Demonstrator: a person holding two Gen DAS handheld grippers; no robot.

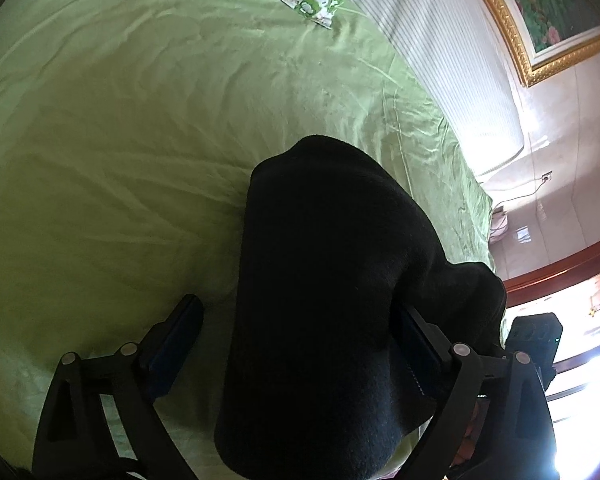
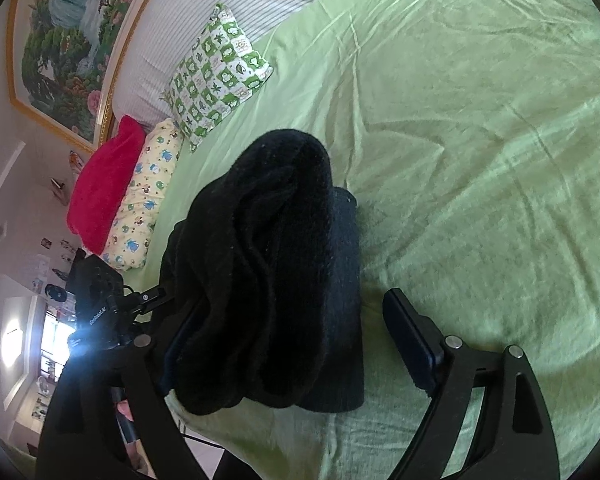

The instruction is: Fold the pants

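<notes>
Already bundled, the black pants (image 2: 276,280) lie on the green bed (image 2: 480,160) between both grippers. Left gripper (image 1: 296,344) and right gripper (image 2: 292,356) stand wide open, gripping nothing — cloth drapes one finger each. Thick, soft fleece — floppy, light; pinch it at the folded edge.

Pants (image 2: 268,264) plain black; bed sheet (image 2: 480,140) light green; pillow (image 2: 216,72) green/white checks w/ frog prints; 2nd pillow (image 2: 148,200) pale yellow w/ blue cartoon figs; red blanket (image 2: 104,188); headboard (image 2: 204,4) white, thin grey stripes; both tools black w/ blue pads
</notes>
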